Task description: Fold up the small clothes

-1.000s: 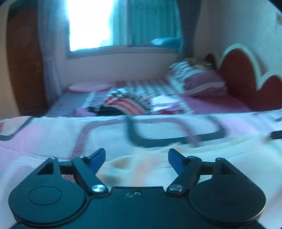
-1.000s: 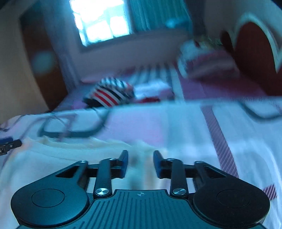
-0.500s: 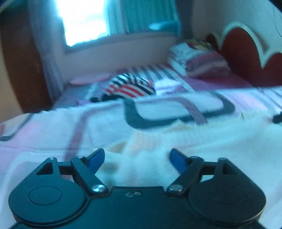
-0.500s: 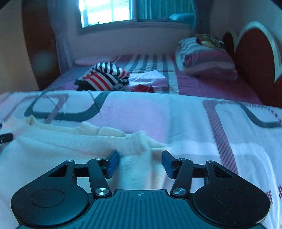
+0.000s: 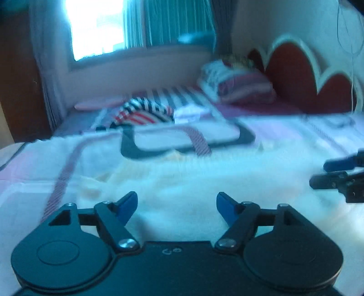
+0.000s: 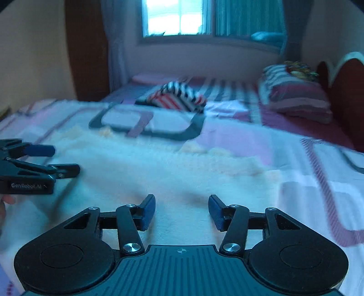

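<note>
- Left wrist view: one left claw sits low in the picture, its two blue-tipped fingers spread wide with nothing between them.
- Under and ahead of it lies one cream fuzzy garment, spread flat on the bed, which has a pink and white cover with dark loop patterns.
- At the right edge, the right claw reaches in over the same garment; its two fingers are parted.
- Farther back lie one striped red, white and dark piece of clothing, one stack of pillows, and one red headboard with a scalloped top. One bright window shows behind.
- Right wrist view: one right claw, two fingers held wide apart and empty, hovers just above the cream garment.
- The left claw enters from the left edge, fingers apart, over the garment's left part.
- Behind: the striped clothing, the pillows, the window.
</note>
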The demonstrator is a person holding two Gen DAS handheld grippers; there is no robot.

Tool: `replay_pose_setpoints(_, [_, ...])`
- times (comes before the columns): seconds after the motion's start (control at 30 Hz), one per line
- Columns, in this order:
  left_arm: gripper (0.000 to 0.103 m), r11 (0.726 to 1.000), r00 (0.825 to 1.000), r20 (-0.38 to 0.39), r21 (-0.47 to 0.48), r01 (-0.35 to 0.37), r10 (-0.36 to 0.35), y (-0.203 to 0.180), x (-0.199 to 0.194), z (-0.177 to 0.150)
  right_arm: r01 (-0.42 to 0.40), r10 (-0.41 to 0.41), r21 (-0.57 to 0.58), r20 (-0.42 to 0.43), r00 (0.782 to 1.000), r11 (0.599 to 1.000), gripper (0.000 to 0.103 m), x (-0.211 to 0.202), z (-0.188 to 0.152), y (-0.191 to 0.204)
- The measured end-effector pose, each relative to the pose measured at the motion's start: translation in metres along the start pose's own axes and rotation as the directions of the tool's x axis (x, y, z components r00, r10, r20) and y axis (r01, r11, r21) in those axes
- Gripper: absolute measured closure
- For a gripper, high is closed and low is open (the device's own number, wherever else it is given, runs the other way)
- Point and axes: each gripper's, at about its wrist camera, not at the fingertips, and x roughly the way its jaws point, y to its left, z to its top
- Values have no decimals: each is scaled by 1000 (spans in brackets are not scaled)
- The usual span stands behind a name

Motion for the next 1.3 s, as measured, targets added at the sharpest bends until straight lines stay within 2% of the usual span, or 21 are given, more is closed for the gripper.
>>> replay_pose_setpoints(0.07, [24,998,998,1,-28,63,-63,-9,-8,-4,-52,52,-3,13,999,999,51,-13,-5,9])
replay_pose_setpoints(0.13, [25,998,997,-32,5,68,-68,-25,-8,-11,-47,46,-65,-12,999,997,52,-13,-15,29])
replay_pose_setpoints(0.2, [26,999,997,-64,13,42,-41,-28,-9,-24,-8,5,-61,-37,999,998,52,-7,-26,34])
replay_pose_setpoints(0.27, [26,1000,999,-42,-10,7,-7,-14,-13,-35,27,-28,-44,-20,999,999,52,-9,-30,27])
replay_pose_setpoints(0.33, [25,999,998,-33,-26,-45,44,7,-20,-43,82,-82,11,-19,996,997,52,-17,-29,9])
replay_pose_setpoints(0.4, [25,997,999,-34,-63,-42,40,24,-29,-49,126,-123,69,-41,992,990,52,-24,-32,-13])
replay_pose_setpoints(0.47, [31,995,997,-28,-73,-72,70,25,-41,-48,129,-124,88,-51,991,988,52,-34,-32,-19])
replay_pose_setpoints(0.5, [31,994,997,-13,-76,-74,73,22,-50,-47,127,-123,100,-44,991,987,52,-42,-30,-15])
replay_pose_setpoints(0.6, [26,996,999,23,-88,-27,29,6,-72,-53,41,-42,92,14,999,995,52,-68,-31,13])
replay_pose_setpoints(0.73, [27,999,999,-37,-17,35,-36,-27,-74,-70,-34,35,36,-50,998,999,52,-72,-57,61])
replay_pose_setpoints(0.8, [27,1000,997,-72,-8,27,-27,-31,-74,-82,-25,26,15,-83,996,1000,52,-67,-74,77])
replay_pose_setpoints(0.97, [27,1000,998,-69,-27,11,-13,-21,-85,-89,17,-18,-18,-63,998,1000,52,-74,-87,88])
replay_pose_setpoints(1.07, [26,998,997,-80,-53,-20,16,-5,-94,-93,44,-45,-4,-60,997,999,52,-86,-89,78])
replay_pose_setpoints(1.2, [25,994,995,-88,-89,-56,48,22,-109,-105,146,-143,39,-88,986,988,52,-102,-102,41])
replay_pose_setpoints(1.3, [26,995,994,-93,-79,-57,49,24,-113,-107,145,-139,79,-80,987,986,52,-114,-111,21])
